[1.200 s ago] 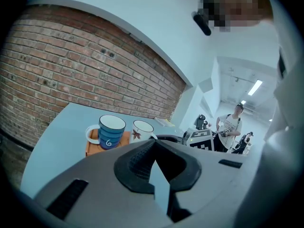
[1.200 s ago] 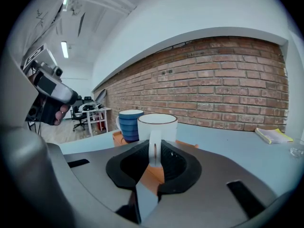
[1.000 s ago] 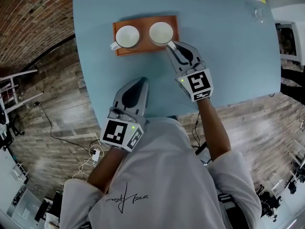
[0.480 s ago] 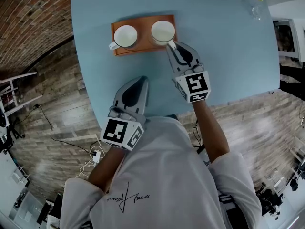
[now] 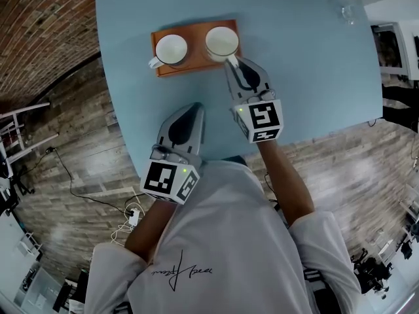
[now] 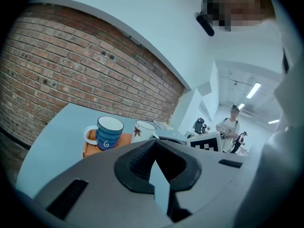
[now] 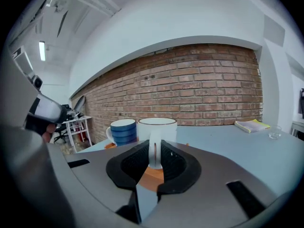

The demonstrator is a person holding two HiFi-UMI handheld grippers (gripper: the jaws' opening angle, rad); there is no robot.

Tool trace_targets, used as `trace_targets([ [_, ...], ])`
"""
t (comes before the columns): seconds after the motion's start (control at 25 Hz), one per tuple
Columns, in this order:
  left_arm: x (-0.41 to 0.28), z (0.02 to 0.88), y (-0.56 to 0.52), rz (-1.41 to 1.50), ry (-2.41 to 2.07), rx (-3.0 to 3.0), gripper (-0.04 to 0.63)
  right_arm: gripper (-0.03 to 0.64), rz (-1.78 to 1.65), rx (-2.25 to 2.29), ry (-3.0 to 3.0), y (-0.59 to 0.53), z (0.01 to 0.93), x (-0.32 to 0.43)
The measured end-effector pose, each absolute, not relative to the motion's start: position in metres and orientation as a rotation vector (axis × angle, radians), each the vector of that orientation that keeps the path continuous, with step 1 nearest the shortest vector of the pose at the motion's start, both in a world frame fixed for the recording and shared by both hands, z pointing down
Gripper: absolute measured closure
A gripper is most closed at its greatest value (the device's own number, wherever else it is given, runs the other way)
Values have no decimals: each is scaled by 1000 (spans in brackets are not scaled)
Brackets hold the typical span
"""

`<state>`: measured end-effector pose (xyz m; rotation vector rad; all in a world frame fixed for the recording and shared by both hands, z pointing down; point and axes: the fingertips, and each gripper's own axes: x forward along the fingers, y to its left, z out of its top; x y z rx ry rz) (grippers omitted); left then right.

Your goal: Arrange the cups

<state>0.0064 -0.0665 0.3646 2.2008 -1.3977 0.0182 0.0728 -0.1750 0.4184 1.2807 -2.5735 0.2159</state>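
Head view looks steeply down from above onto the table [image 5: 308, 77]. Left gripper view sits low at the near edge, facing far; right gripper view presses close to the white cup [image 7: 164, 129]. All three share it, the blue cup [image 6: 108, 134] and the tray [image 5: 196, 67].

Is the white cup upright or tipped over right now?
Upright: the white cup stands on the tray, its open mouth facing up.

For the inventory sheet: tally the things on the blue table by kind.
Ceramic cups: 2 (blue striped cup, white cup with a leaf print)
Orange rectangular tray: 1
Yellow booklet: 1
Small clear glass: 1
Total: 5
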Motion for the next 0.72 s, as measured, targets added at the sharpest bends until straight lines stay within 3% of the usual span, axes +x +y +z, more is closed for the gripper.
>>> trace_targets([
  [0.72, -10, 350, -66, -83, -1511, 2202, 588, 552, 283, 1531, -2488, -173, 413, 60],
])
